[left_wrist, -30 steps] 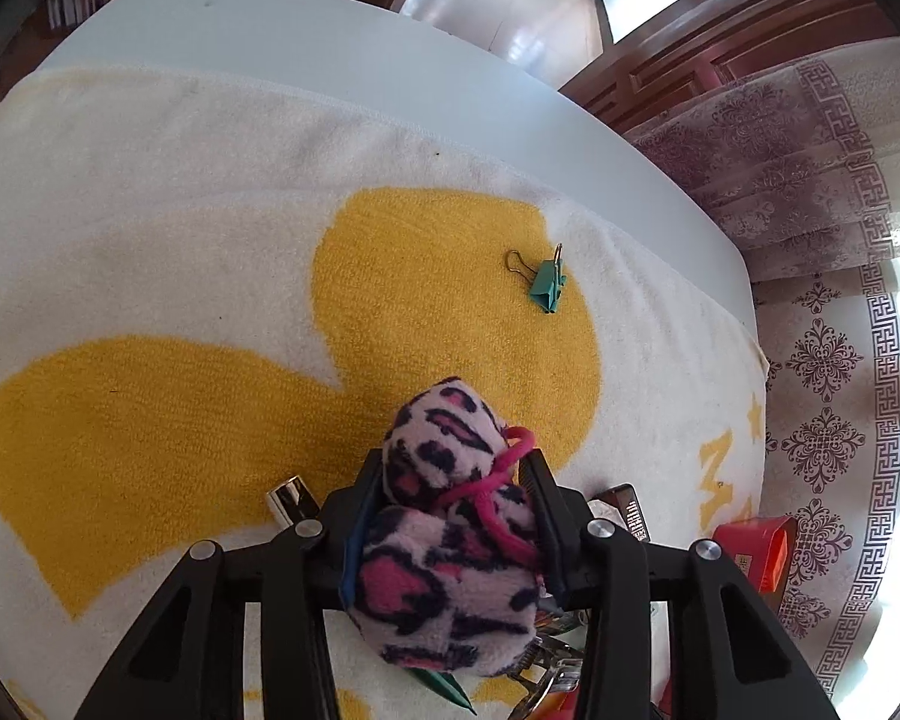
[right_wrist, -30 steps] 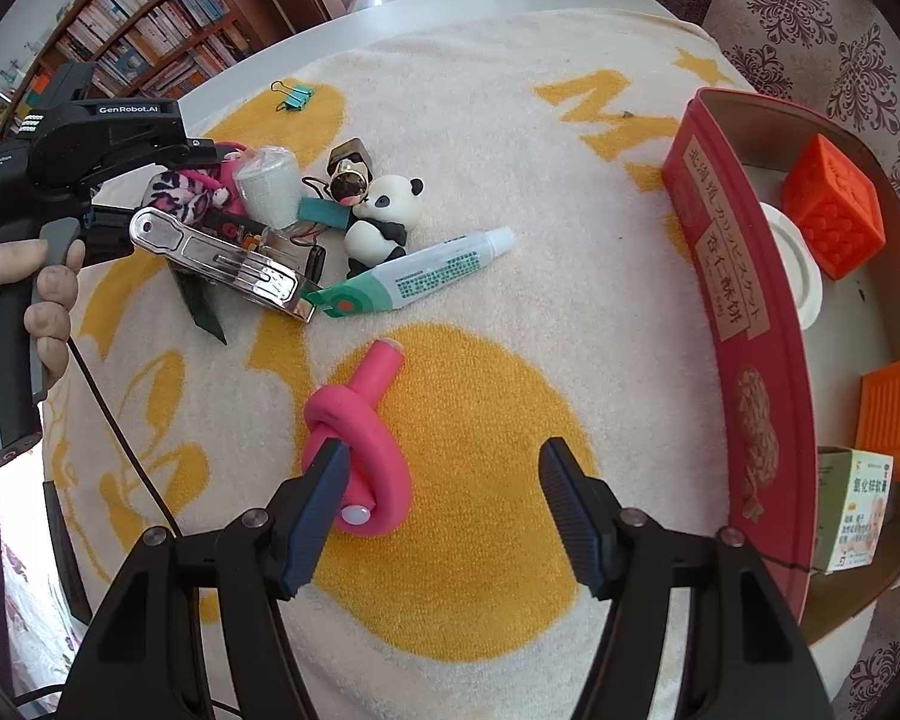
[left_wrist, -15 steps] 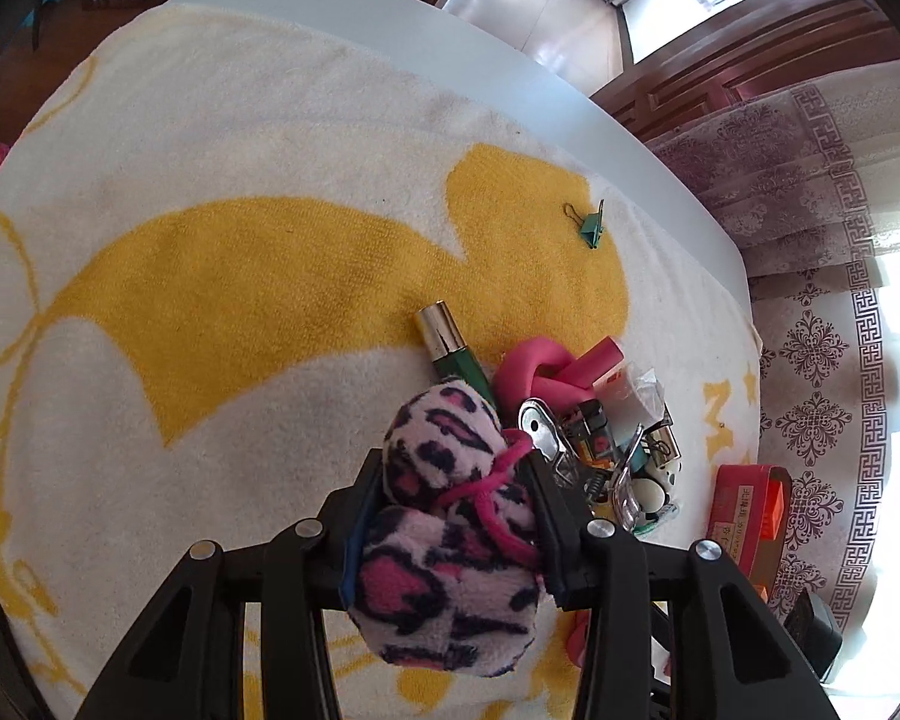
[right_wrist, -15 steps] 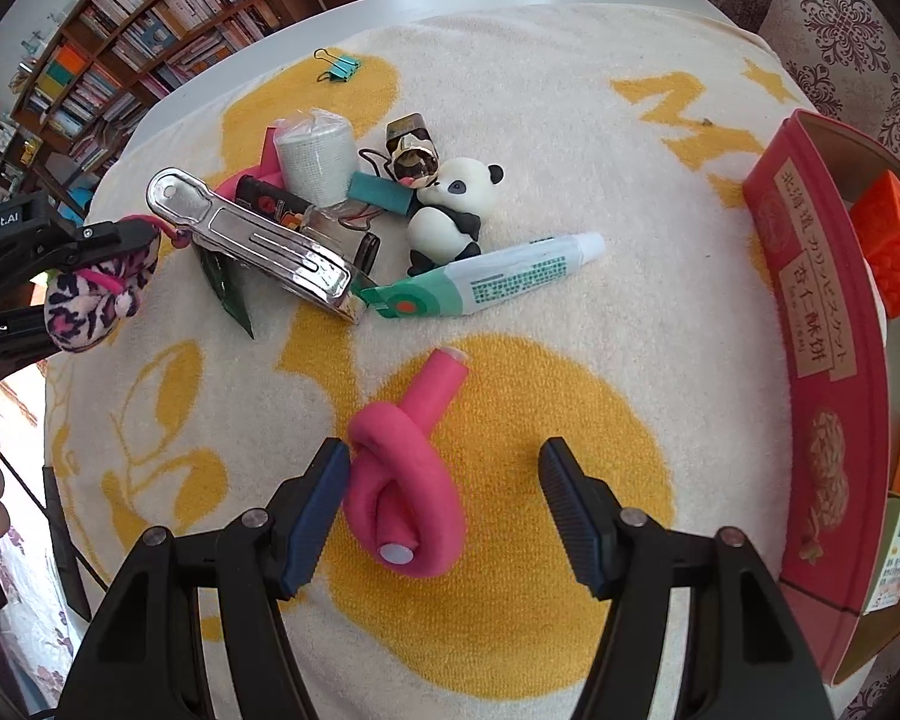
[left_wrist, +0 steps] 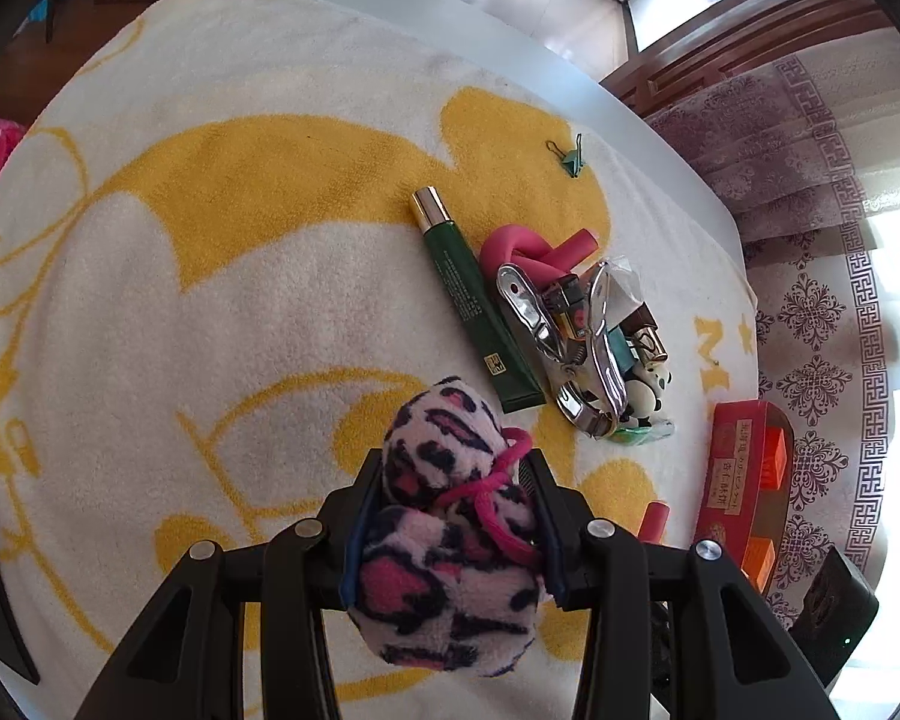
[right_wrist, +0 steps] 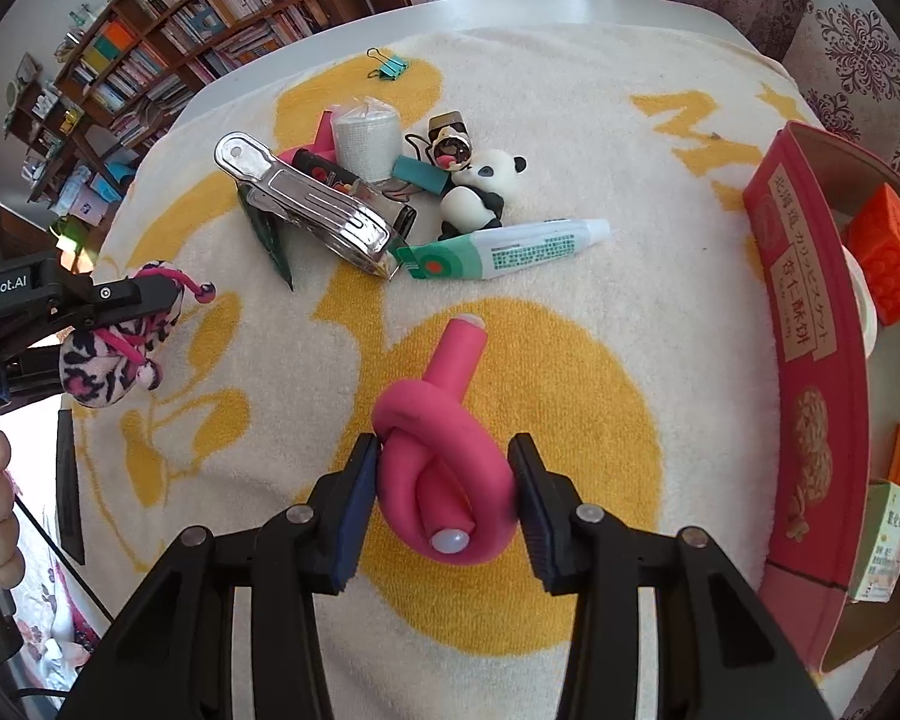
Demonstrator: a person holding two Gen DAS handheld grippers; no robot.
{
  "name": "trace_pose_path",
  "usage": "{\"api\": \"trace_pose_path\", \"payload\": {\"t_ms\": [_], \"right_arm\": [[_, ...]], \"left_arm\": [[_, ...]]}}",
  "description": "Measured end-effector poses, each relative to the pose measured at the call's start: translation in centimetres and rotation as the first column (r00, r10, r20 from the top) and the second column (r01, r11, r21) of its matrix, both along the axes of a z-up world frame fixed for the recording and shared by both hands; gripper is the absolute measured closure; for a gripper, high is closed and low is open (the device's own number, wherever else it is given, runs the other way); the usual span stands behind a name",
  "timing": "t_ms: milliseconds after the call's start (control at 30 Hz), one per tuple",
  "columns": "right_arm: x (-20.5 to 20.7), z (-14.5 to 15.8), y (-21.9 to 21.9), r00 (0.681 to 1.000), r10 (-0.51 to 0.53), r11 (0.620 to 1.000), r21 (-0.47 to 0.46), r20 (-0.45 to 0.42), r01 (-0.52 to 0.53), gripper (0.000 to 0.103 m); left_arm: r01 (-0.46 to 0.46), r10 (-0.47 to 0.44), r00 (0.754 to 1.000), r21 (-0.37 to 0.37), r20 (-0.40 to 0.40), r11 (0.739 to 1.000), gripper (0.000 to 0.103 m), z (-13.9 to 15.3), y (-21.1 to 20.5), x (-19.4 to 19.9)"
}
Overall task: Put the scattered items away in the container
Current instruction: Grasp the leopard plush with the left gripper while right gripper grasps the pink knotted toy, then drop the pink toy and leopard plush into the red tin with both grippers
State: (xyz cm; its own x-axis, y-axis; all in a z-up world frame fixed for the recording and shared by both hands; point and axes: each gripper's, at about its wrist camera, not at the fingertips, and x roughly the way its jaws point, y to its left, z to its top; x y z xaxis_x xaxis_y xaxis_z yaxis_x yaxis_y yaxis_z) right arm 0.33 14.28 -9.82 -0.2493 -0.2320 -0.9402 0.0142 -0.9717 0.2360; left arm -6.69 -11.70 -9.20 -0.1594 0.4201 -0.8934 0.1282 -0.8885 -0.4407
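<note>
My left gripper (left_wrist: 456,474) is shut on a pink leopard-print plush pouch (left_wrist: 444,546), held above the yellow and white towel (left_wrist: 240,300). The right wrist view shows that pouch (right_wrist: 114,354) at the left, away from the pile. My right gripper (right_wrist: 444,456) points down at a knotted pink foam tube (right_wrist: 444,468). Its jaws are closing and both pads touch the knot's sides. The red container (right_wrist: 810,330) stands at the right edge of the towel, and its red wall (left_wrist: 744,468) shows in the left wrist view.
A pile lies mid-towel: a silver clip (right_wrist: 306,204), a bandage roll (right_wrist: 366,141), a panda figure (right_wrist: 480,192), a toothpaste tube (right_wrist: 510,246), a green tube (left_wrist: 468,294) and a second pink knot (left_wrist: 534,246). A green binder clip (right_wrist: 390,66) lies apart. Orange blocks (right_wrist: 888,252) sit in the container.
My left gripper has lifted and carried the pouch away from the pile. The right gripper's jaws have closed in on the pink knot, which now sits between them.
</note>
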Motion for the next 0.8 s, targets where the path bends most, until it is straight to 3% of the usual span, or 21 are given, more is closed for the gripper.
{"api": "trace_pose_path", "payload": {"t_ms": [167,300,567,800], "right_arm": [[0.4,2.2,3.8,0.999,-0.030,1.000,-0.010,-0.039,0.030,0.055],[3.2,3.0,6.1,0.993,-0.092,0.996,-0.009,-0.074,0.091,0.055],[6.2,5.0,12.4,0.963,-0.234,0.972,-0.006,-0.135,0.235,0.055],[7.1,6.3,17.2,0.941,-0.287,0.957,-0.002,-0.181,0.291,0.055]], "left_arm": [[0.035,-0.035,0.999,0.004,-0.022,0.999,0.057,1.5,3.1,1.5],[0.070,-0.070,0.997,0.010,-0.038,0.997,0.057,2.5,5.9,2.8],[0.146,-0.146,0.987,0.002,-0.074,0.989,0.057,4.5,11.2,5.2],[0.214,-0.213,0.972,0.005,-0.103,0.977,0.057,5.8,16.1,7.1]]}}
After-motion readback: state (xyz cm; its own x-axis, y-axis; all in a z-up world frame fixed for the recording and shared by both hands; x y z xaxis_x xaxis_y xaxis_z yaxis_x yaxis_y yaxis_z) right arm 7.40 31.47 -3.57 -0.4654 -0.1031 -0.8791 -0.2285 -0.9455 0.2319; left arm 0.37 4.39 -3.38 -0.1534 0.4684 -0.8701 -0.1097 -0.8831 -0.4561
